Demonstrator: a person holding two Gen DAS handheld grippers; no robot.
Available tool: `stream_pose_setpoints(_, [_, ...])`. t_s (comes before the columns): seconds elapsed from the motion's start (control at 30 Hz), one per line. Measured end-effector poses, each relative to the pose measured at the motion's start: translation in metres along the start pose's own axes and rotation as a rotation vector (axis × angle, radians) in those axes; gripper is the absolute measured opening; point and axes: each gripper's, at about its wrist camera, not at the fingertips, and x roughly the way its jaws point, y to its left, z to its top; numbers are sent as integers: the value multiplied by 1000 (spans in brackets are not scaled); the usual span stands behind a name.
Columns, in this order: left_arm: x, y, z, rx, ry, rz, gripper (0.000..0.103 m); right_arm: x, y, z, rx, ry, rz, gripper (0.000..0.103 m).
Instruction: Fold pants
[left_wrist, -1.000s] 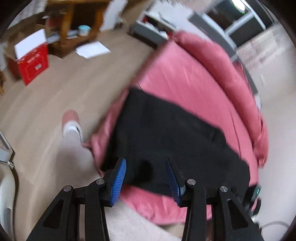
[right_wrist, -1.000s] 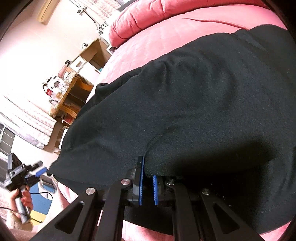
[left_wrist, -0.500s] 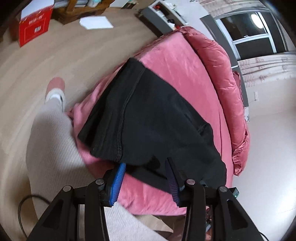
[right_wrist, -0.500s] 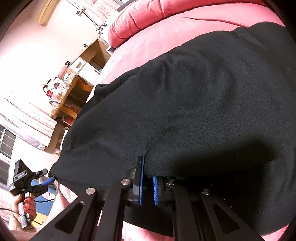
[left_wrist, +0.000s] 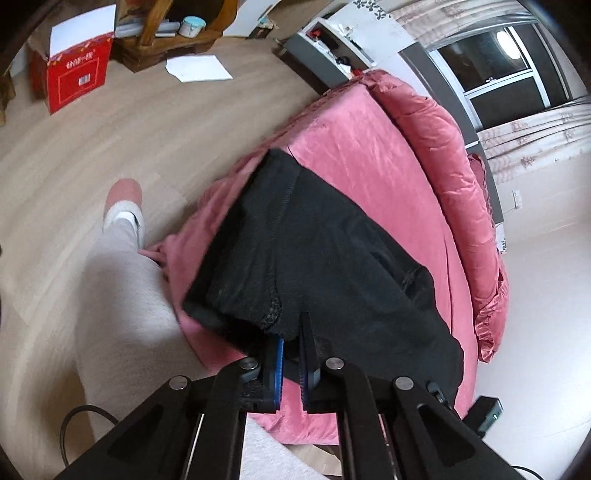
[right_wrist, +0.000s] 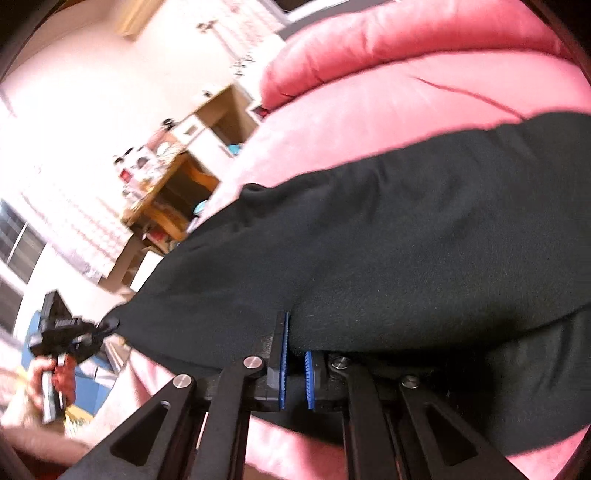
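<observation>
Now black pants (left_wrist: 332, 258) lie rumpled across the pink bed (left_wrist: 369, 147)

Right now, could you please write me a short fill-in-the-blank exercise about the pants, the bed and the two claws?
1. The black pants lie on a bed whose cover is ____ in colour.
2. The left claw is shut on the ____ of the pants.
3. The right claw is ____ on the black fabric.
4. On the floor stands a ____ cardboard box.

Missing words: pink; edge; shut; red
</observation>
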Motion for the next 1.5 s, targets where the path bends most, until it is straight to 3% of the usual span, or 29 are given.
stream_pose_setpoints(0.17, [22,12,0,6,62,63,6,10,0,-8,8,67,-19,8])
stream_pose_setpoints(0.27, [25,5,-2,77,43,98,9,28,-17,-12,84,149,-27,8])
stream_pose_setpoints(0.3, [23,1,-1,95,31,108,15,30,-21,-13,104,157,-18,8])
stream_pose_setpoints(0.4, [9,-8,2,122,-54,153,20,25,-28,-11,148,129,7,16])
stream_pose_setpoints(0.57, [-42,-41,0,233,-356,187,22,-4,-49,-5,264,-22,-47,38])
stream_pose_setpoints(0.67, [-50,-62,-3,305,-438,154,26,-19,-76,-3,382,-81,-87,38])
stream_pose_setpoints(0.73, [-38,-73,-3,347,-396,124,28,-30,-98,-3,449,-121,-113,38])
stream_pose_setpoints(0.93, [48,-105,-11,472,-121,58,28,-70,-145,15,491,-263,-235,38])
stream_pose_setpoints(1.07, [95,-133,-25,565,-33,61,28,-94,-188,32,545,-347,-291,38])
stream_pose_setpoints(1.27, [127,-155,-54,654,0,116,29,-110,-239,65,631,-432,-331,36])
stream_pose_setpoints(1.37, [131,-159,-62,686,16,133,29,-112,-245,79,623,-419,-378,9])
stream_pose_setpoints(1.5, [132,-158,-66,697,14,137,30,-130,-225,80,503,-422,-423,8])
